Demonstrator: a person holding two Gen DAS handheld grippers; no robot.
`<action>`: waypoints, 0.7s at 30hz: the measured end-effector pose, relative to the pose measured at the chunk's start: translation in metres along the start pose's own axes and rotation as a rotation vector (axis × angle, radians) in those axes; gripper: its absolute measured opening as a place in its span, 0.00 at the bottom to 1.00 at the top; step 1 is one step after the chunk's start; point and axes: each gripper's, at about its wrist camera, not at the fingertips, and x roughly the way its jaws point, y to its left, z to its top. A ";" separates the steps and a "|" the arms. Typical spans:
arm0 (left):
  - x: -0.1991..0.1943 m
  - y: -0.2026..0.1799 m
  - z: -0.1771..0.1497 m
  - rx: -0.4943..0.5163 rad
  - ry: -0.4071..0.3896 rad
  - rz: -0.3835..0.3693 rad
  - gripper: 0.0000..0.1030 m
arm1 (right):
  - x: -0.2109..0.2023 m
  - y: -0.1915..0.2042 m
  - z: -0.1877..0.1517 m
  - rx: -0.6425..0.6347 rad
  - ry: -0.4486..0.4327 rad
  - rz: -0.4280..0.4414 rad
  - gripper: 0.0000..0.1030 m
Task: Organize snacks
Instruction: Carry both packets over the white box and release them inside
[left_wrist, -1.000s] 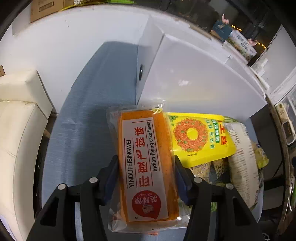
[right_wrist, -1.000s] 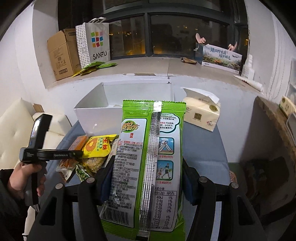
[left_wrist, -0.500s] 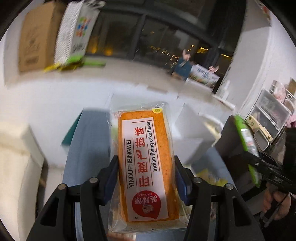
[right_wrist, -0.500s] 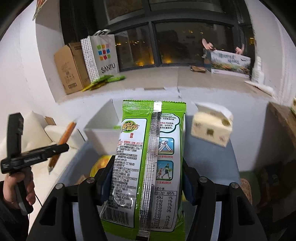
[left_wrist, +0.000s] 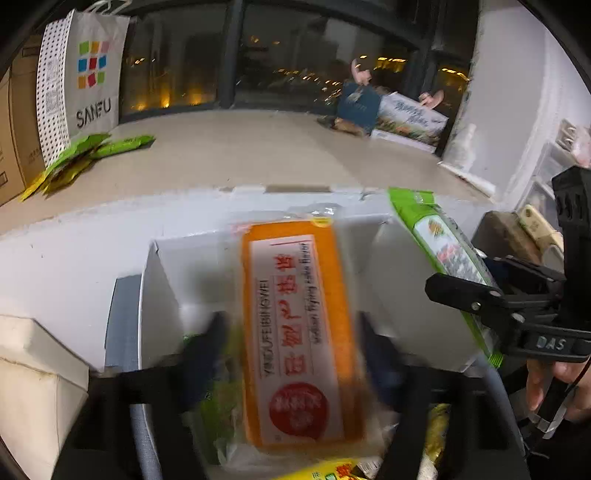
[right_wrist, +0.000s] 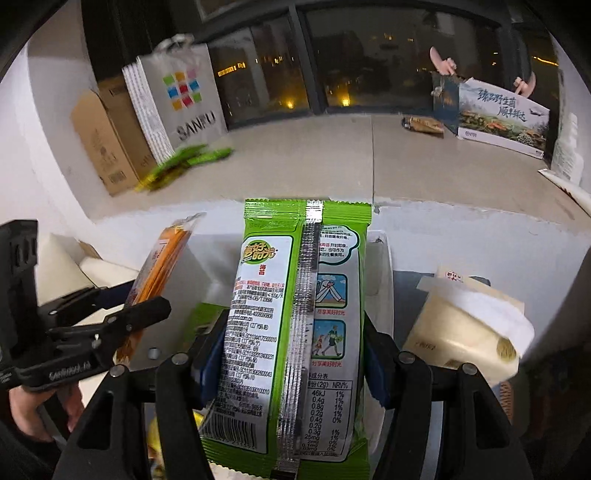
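Both grippers pointed obliquely down over the white box (left_wrist: 166, 295). Left gripper (left_wrist: 291, 354): jaws opening, clear of the orange cake packet (left_wrist: 299, 332) between them. Right gripper (right_wrist: 295, 354): jaws opening, pads beside the green seaweed packet (right_wrist: 295, 332); grip cannot be told

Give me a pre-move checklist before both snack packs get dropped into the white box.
1. Orange cake pack over the white box: ok.
2. Left gripper jaws opening, pack between them; pad contact: cannot tell, blurred.
3. Green snack pack between the right gripper jaws, which are opening: ok.
4. Green pack over the box opening: ok.
5. Tissue pack sits beside the box, out of the drop path: ok.
6. Free room on the box floor: cannot tell.
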 end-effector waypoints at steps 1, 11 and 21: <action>0.001 0.003 0.000 -0.021 -0.005 0.007 1.00 | 0.004 -0.002 0.002 -0.009 0.005 0.002 0.76; -0.034 0.012 -0.008 -0.032 -0.084 0.009 1.00 | 0.004 -0.019 -0.005 0.074 -0.011 0.053 1.00; -0.133 -0.005 -0.057 0.046 -0.259 -0.036 1.00 | -0.065 -0.014 -0.027 0.174 -0.175 0.311 1.00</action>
